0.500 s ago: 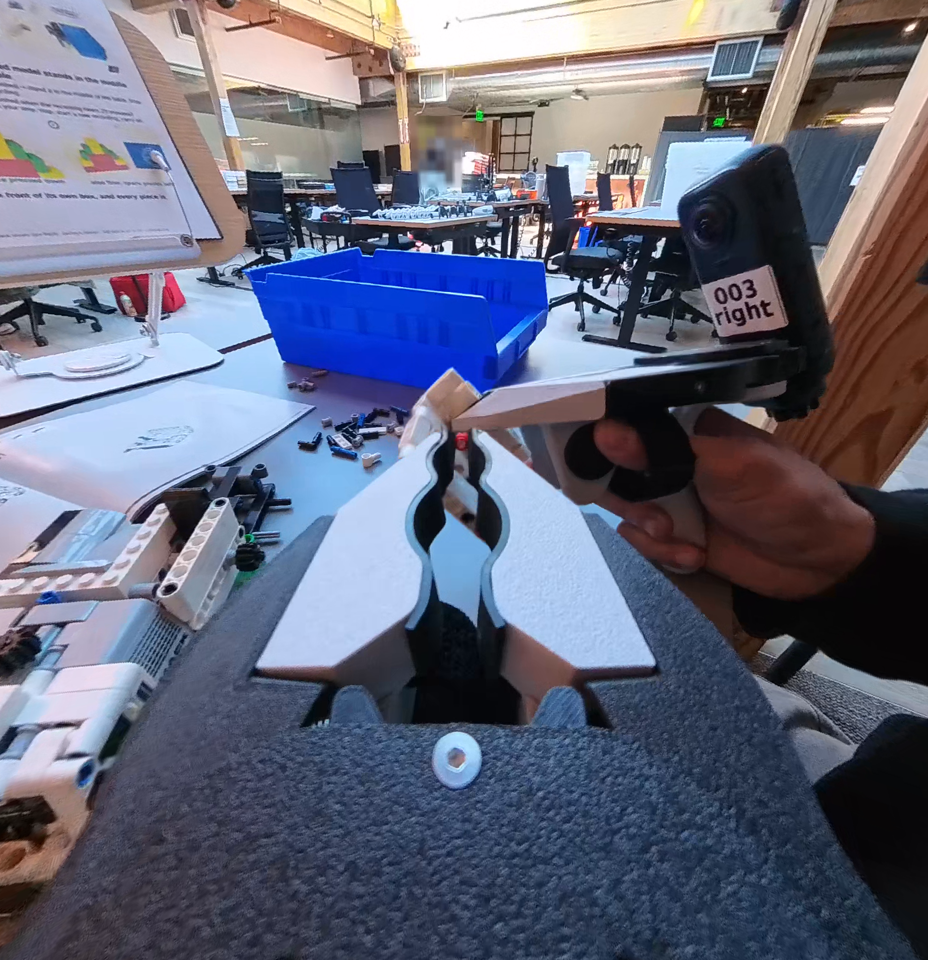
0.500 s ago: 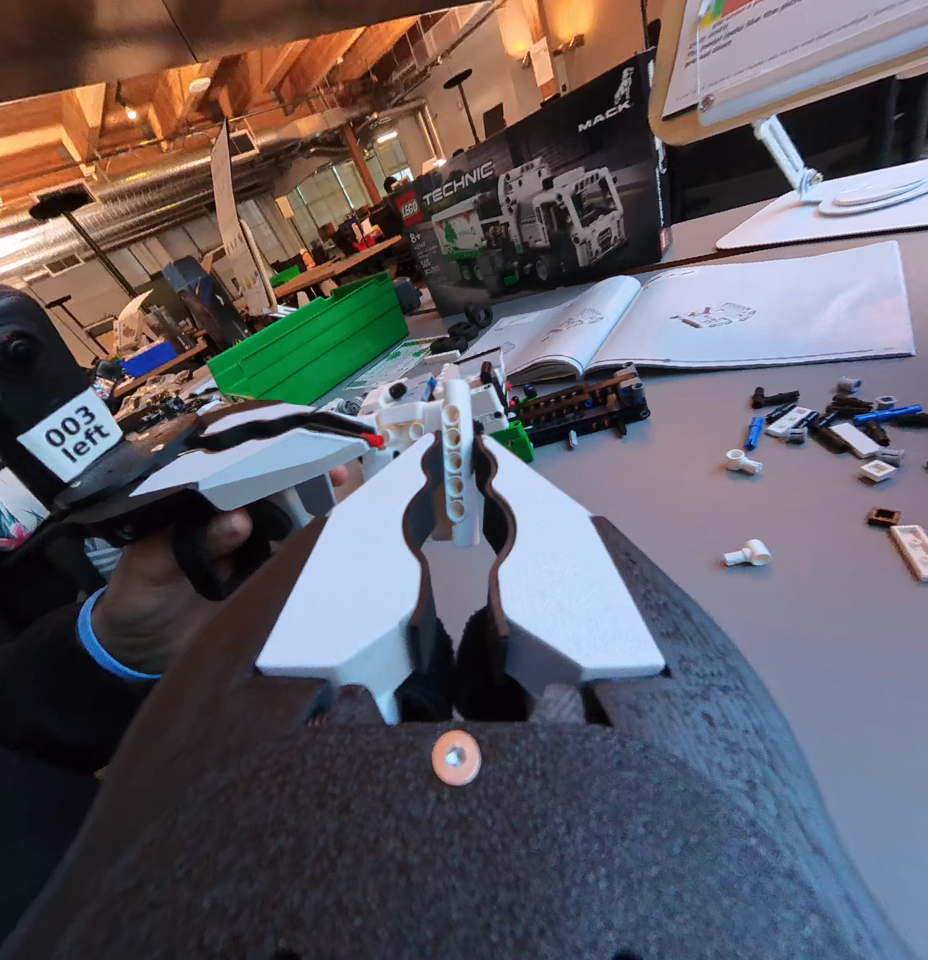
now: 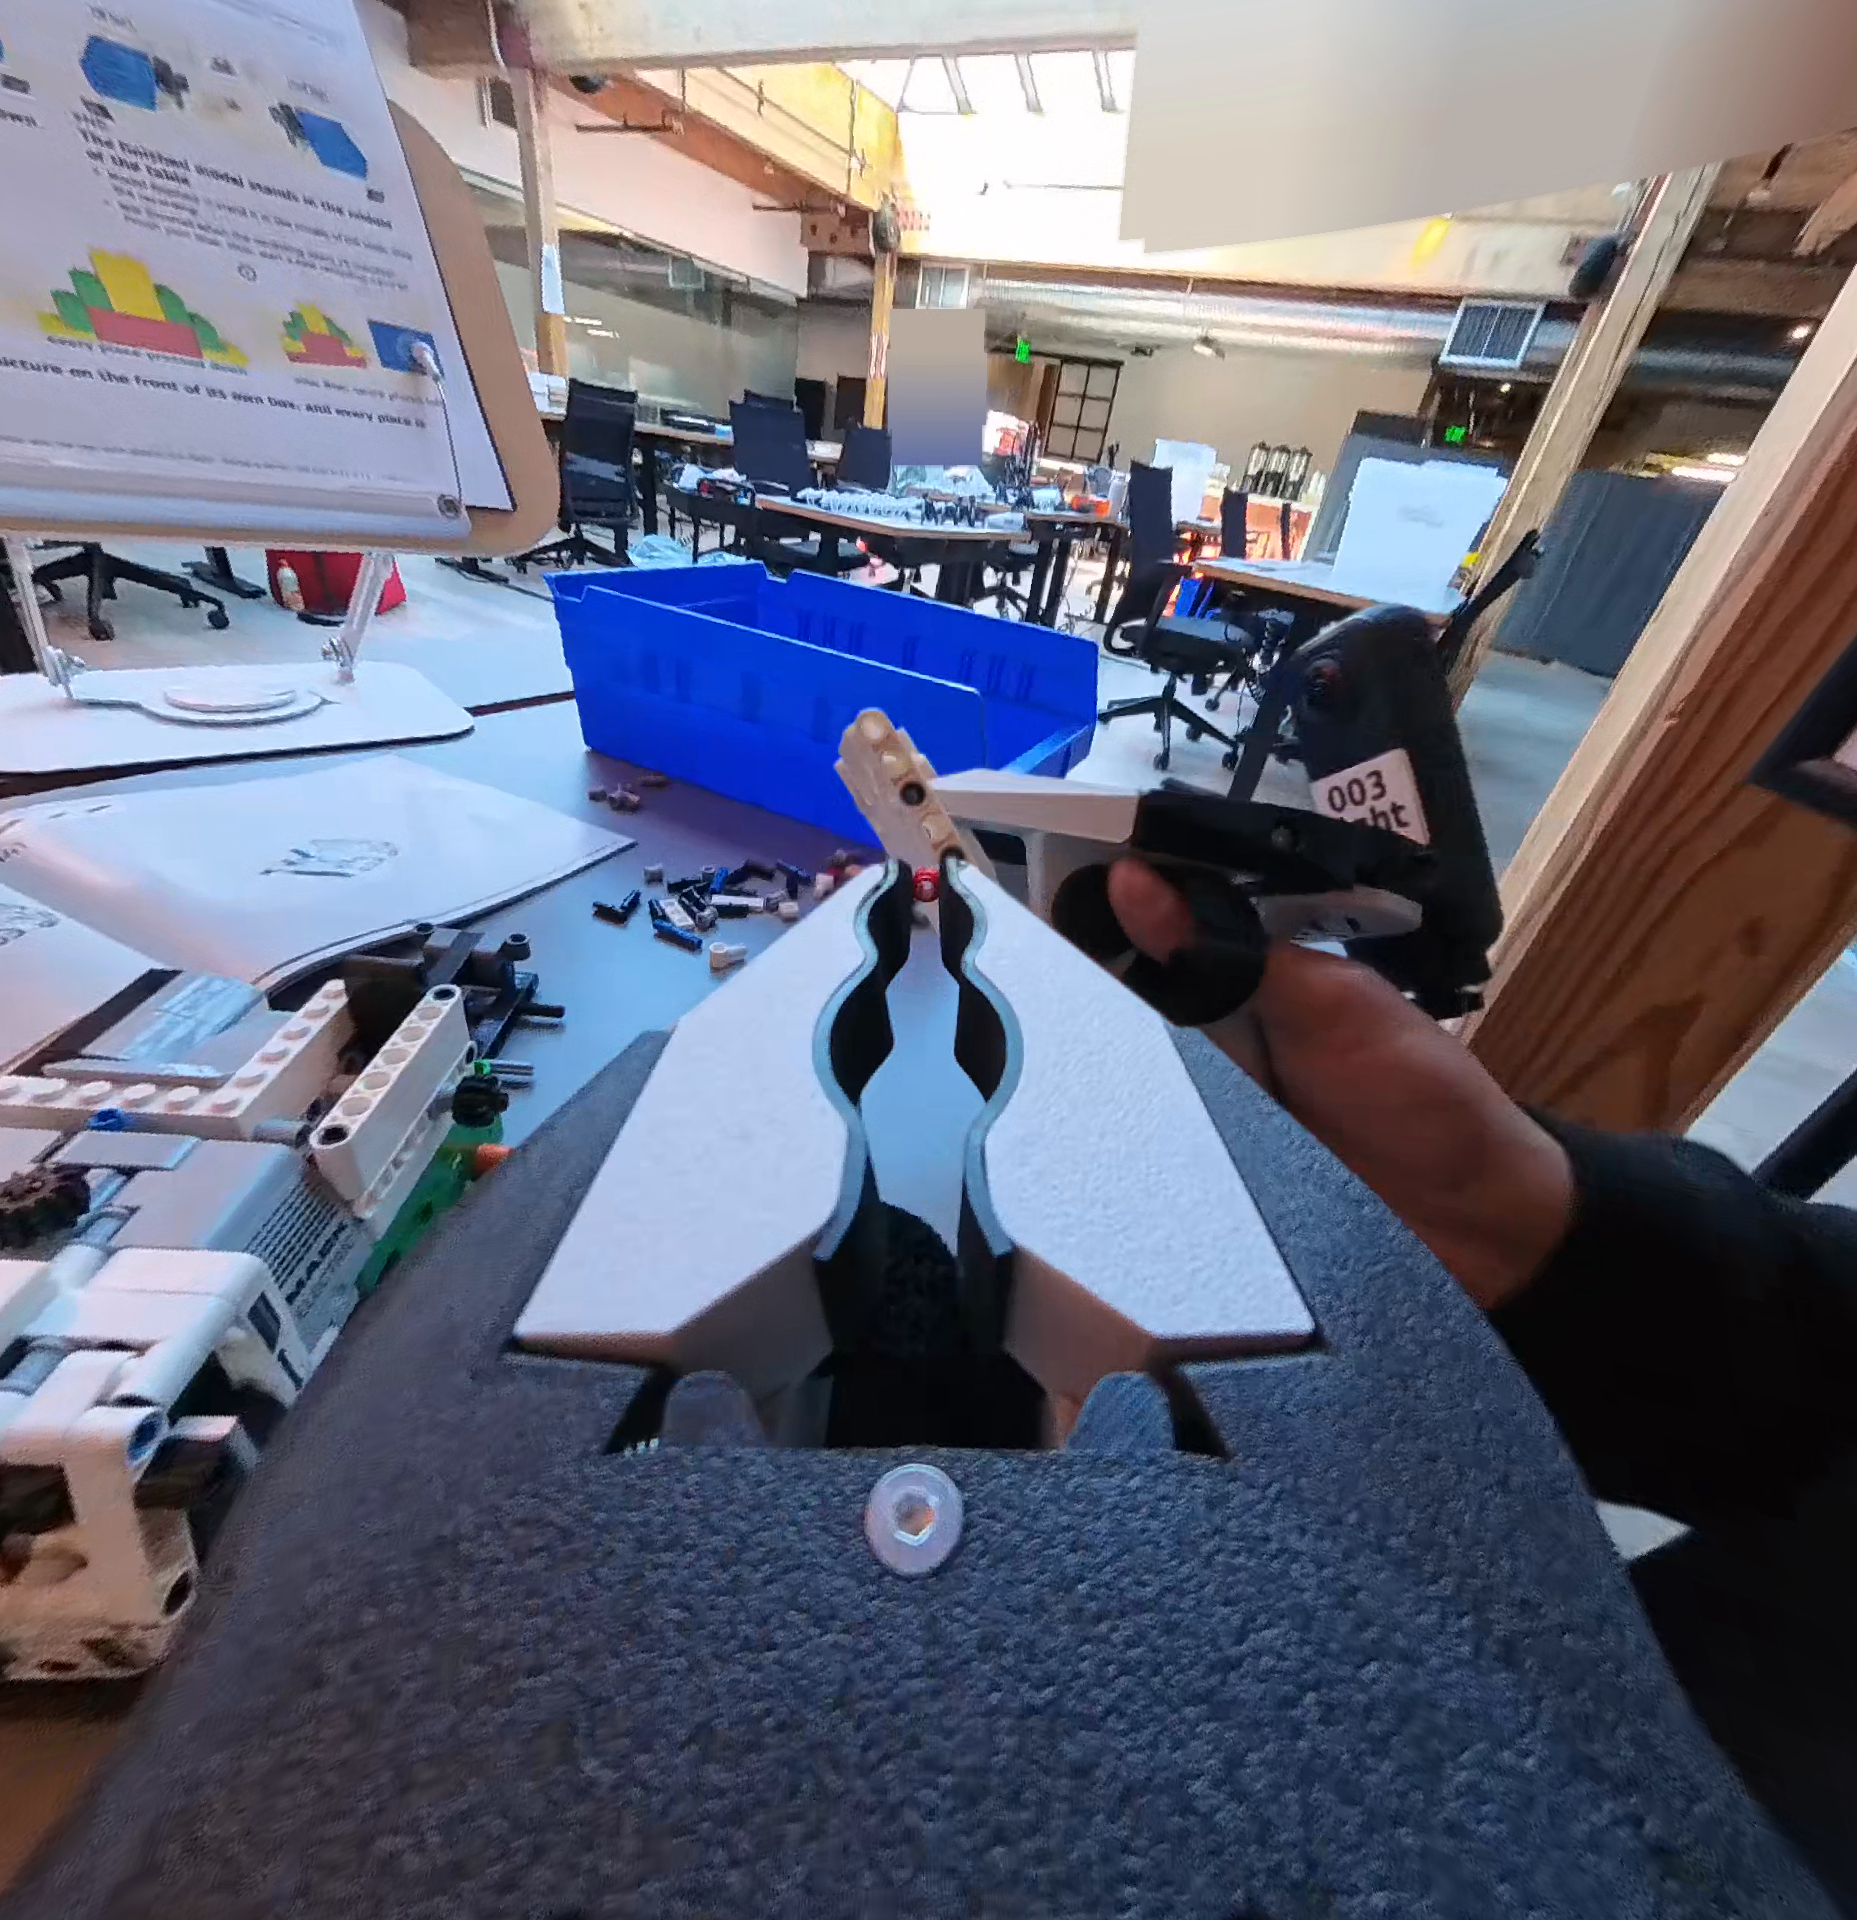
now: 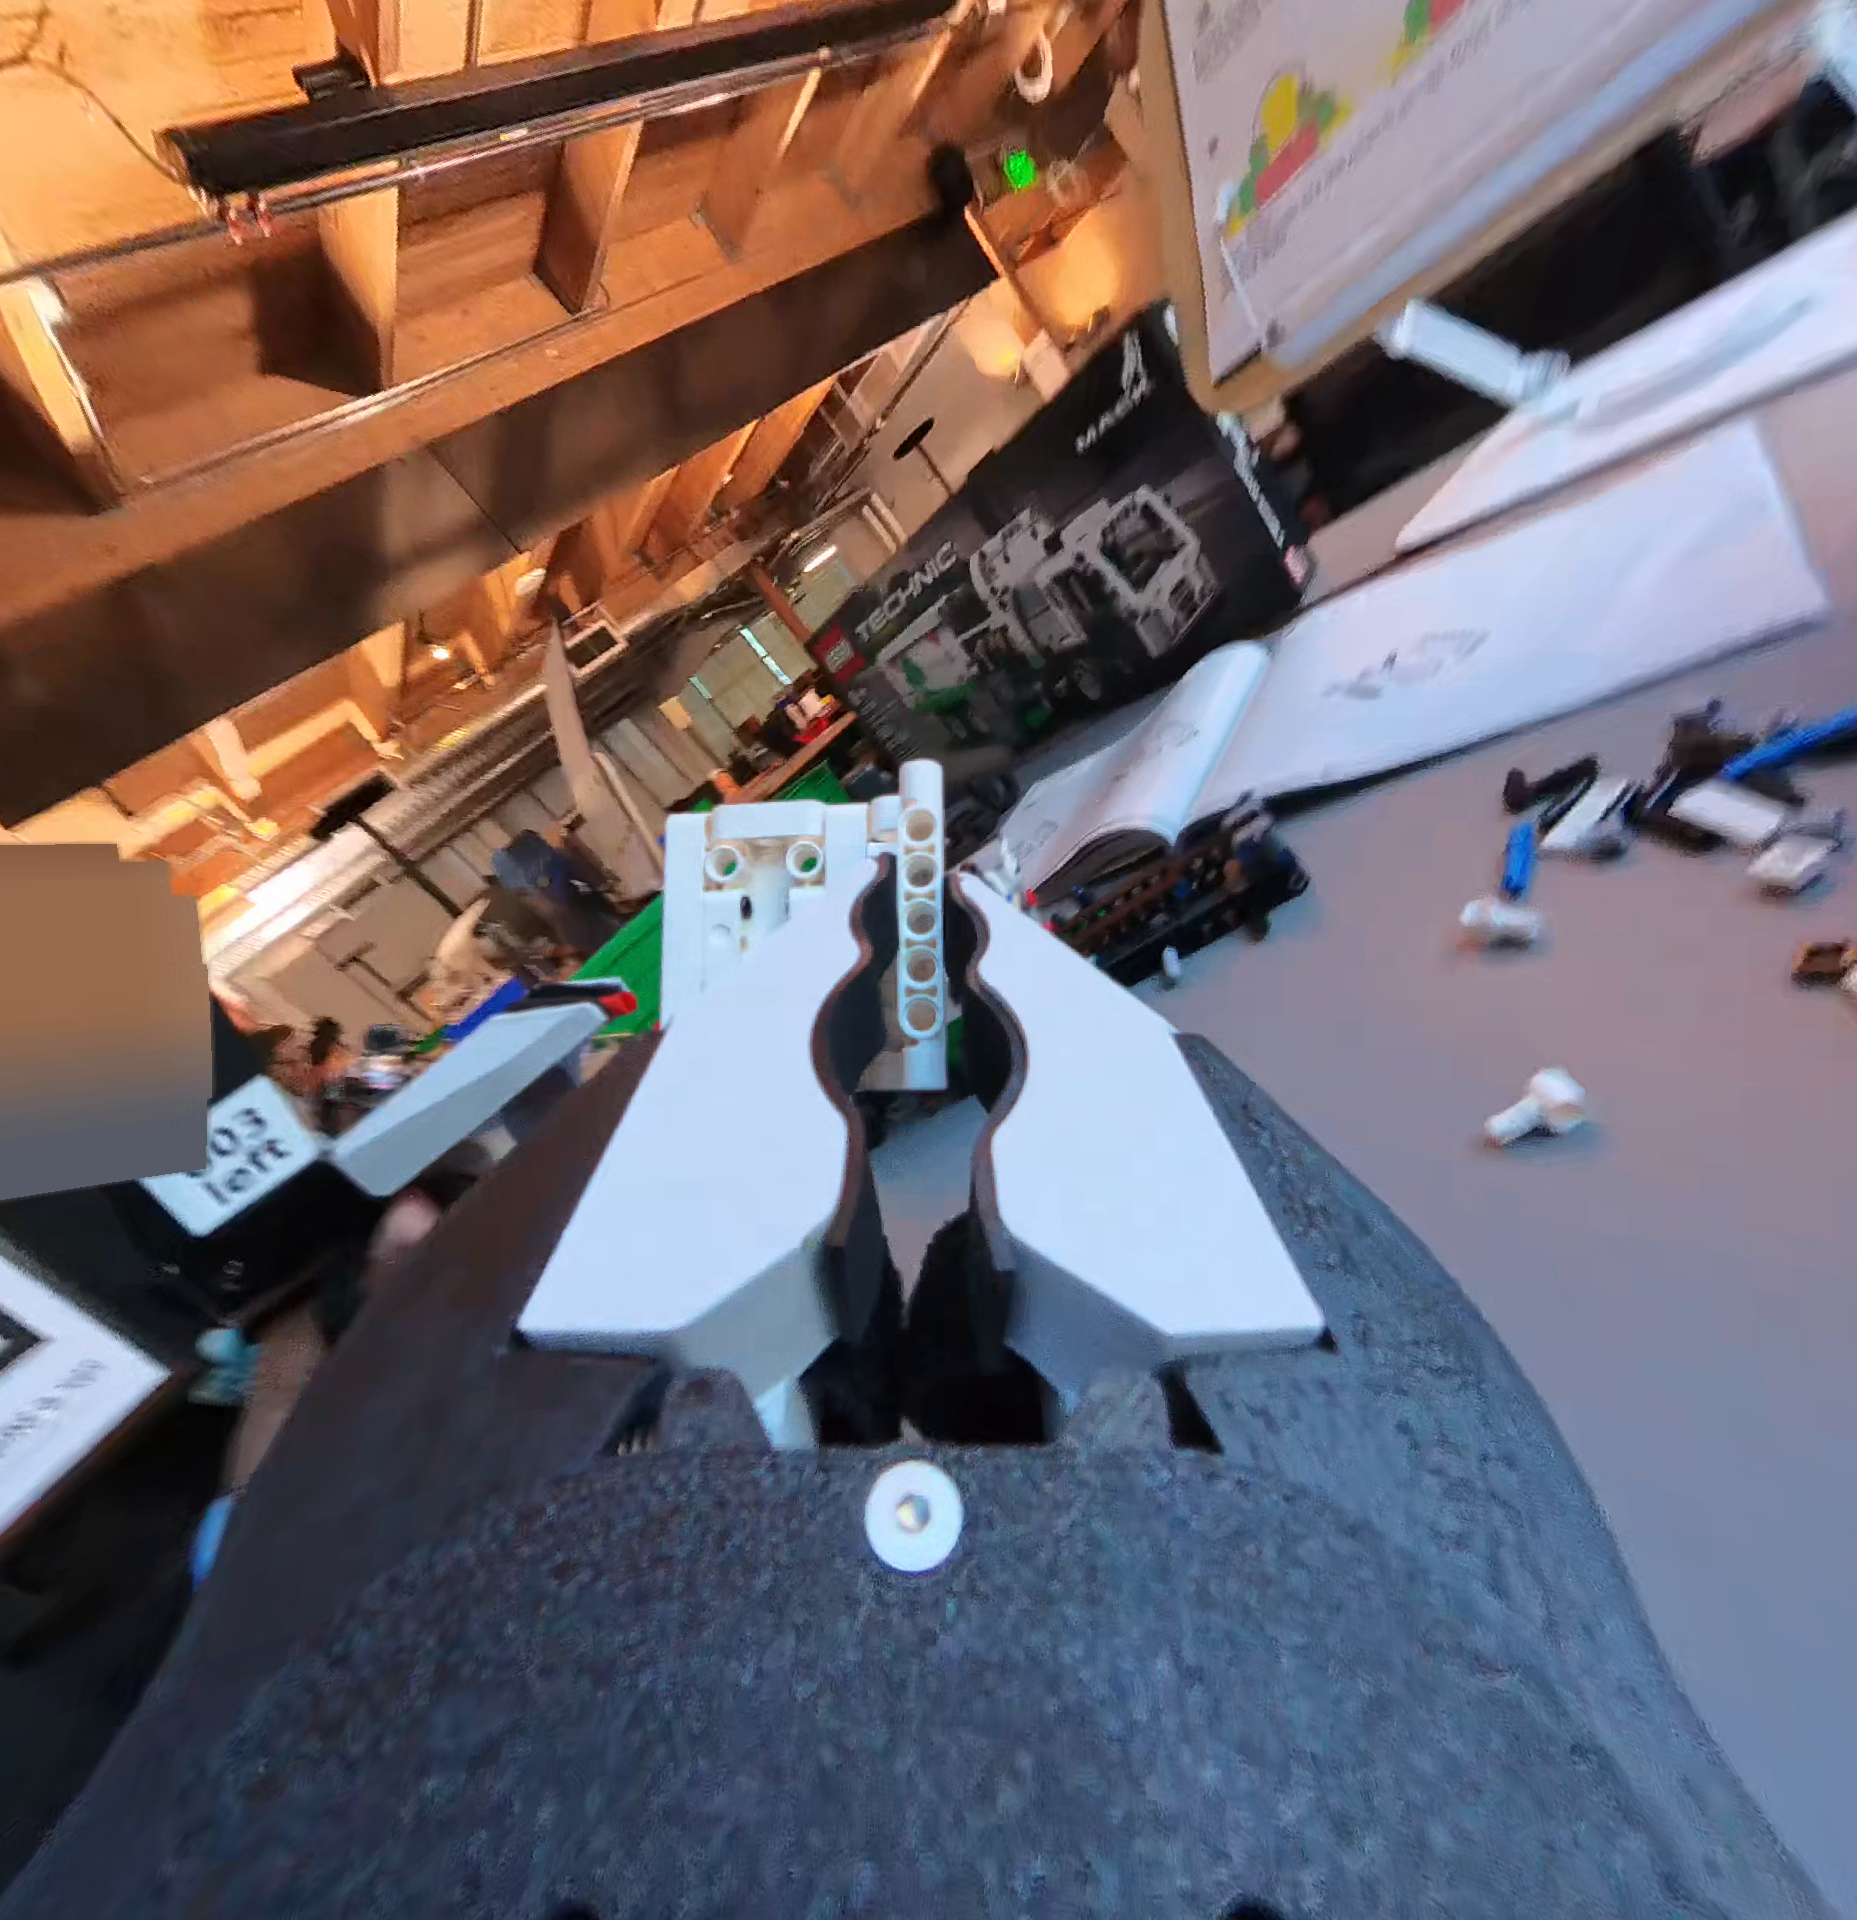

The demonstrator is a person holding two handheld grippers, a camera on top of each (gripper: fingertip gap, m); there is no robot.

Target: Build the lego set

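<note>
My right gripper (image 4: 922, 883) is shut on a white beam with holes (image 4: 922, 935) that is joined to a white block assembly (image 4: 747, 894), held in the air. In the left wrist view the beam (image 3: 893, 779) sticks up just above my left gripper (image 3: 924, 881). The left gripper is shut on a small red pin (image 3: 926, 885), which sits close under the beam's lower end. From the right wrist view the left gripper (image 4: 591, 1013) is lower left of the assembly, with the red pin (image 4: 617, 1003) at its tip. The partly built white truck (image 3: 228, 1143) lies on the table at left.
Loose small parts (image 3: 716, 899) (image 4: 1682, 810) lie on the grey table. An open instruction booklet (image 3: 280, 862) (image 4: 1423, 675) lies behind them. A blue bin (image 3: 799, 686), a sheet on a stand (image 3: 176, 260), the set's box (image 4: 1059, 582) and a wooden post (image 3: 1682, 727) surround the area.
The right gripper has rolled and tilted up, so more of the white assembly shows. The left gripper's tip with the red pin now sits a little farther from the beam.
</note>
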